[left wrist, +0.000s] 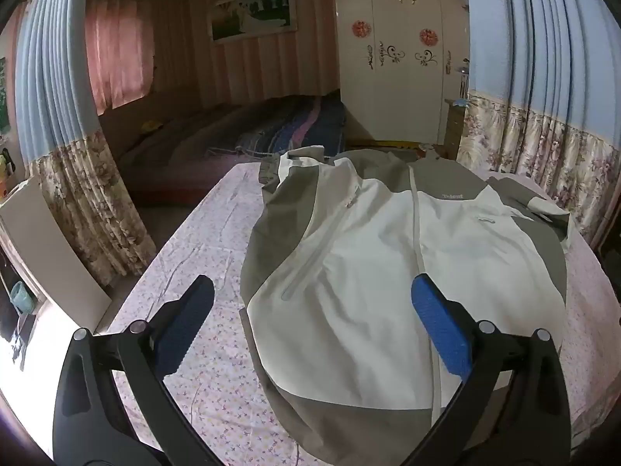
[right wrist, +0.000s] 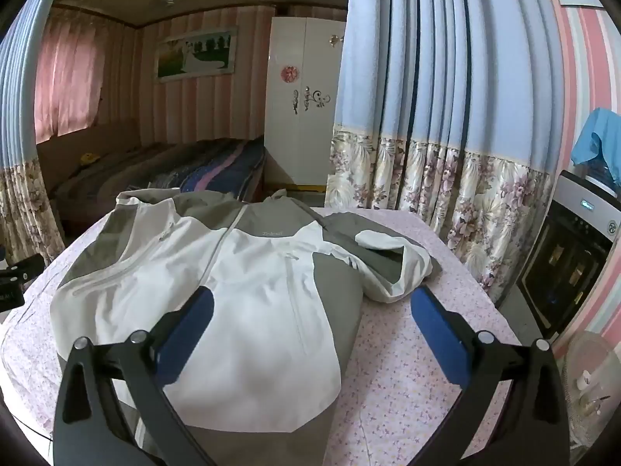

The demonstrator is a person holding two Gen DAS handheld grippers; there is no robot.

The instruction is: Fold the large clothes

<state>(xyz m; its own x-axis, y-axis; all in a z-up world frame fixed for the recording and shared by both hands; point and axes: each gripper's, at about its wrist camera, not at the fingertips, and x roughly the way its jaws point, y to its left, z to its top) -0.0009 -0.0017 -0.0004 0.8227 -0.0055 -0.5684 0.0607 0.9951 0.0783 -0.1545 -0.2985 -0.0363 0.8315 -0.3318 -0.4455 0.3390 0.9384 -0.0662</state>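
A white and grey zip jacket [left wrist: 388, 272] lies front up on a table covered with a pink flowered cloth [left wrist: 202, 256]. Its collar points away from me. In the left wrist view its left sleeve is folded over the chest. In the right wrist view the jacket [right wrist: 248, 291] has its right sleeve [right wrist: 388, 260] bunched beside the body. My left gripper [left wrist: 310, 295] is open above the jacket's lower left part and holds nothing. My right gripper [right wrist: 310, 303] is open above the jacket's lower right side and holds nothing.
Blue and floral curtains [right wrist: 427, 136] hang behind the table on both sides. A bed [left wrist: 233, 132] and a white wardrobe [left wrist: 392, 50] stand beyond. A black appliance [right wrist: 574, 256] is at the right. A white panel [left wrist: 50, 248] leans at the left.
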